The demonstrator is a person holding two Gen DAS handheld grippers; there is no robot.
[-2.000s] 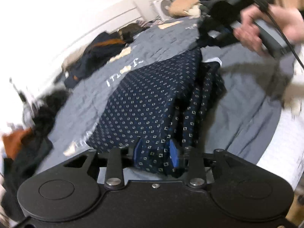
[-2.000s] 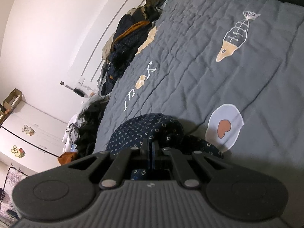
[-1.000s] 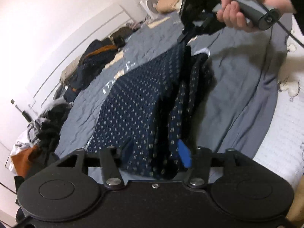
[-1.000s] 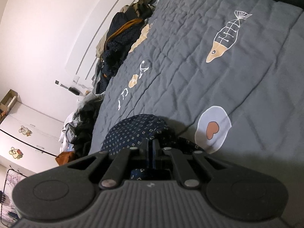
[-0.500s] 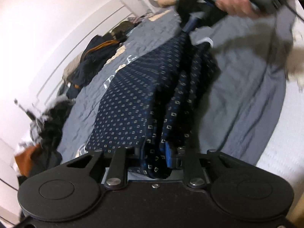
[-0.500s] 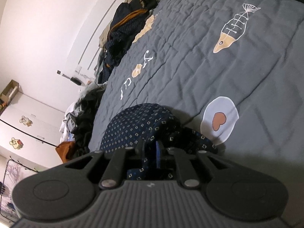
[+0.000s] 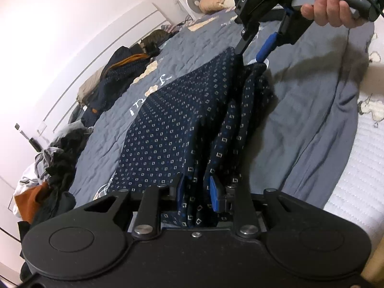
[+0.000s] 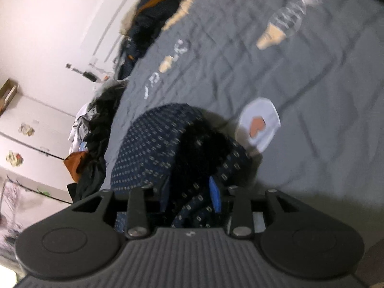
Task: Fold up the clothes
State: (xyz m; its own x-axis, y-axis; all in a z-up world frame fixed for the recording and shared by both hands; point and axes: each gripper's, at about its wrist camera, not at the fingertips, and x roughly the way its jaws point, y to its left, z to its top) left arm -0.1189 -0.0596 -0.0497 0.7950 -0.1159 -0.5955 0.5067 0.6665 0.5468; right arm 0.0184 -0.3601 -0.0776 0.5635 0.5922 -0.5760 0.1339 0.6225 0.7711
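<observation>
One navy dotted garment is lying partly folded across the bed; left claw is opening around its bunched near edge; right claw is opening, letting go the far end; squaring and further folds are seemingly remaining

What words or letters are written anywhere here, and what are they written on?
"DAS": white letters on the black body of the right gripper, seen in the left wrist view.
White squiggly lettering on the grey quilt, beside the dotted navy garment: too stylised to read.
Wall stickers: pictures, too blurred to tell.
</observation>
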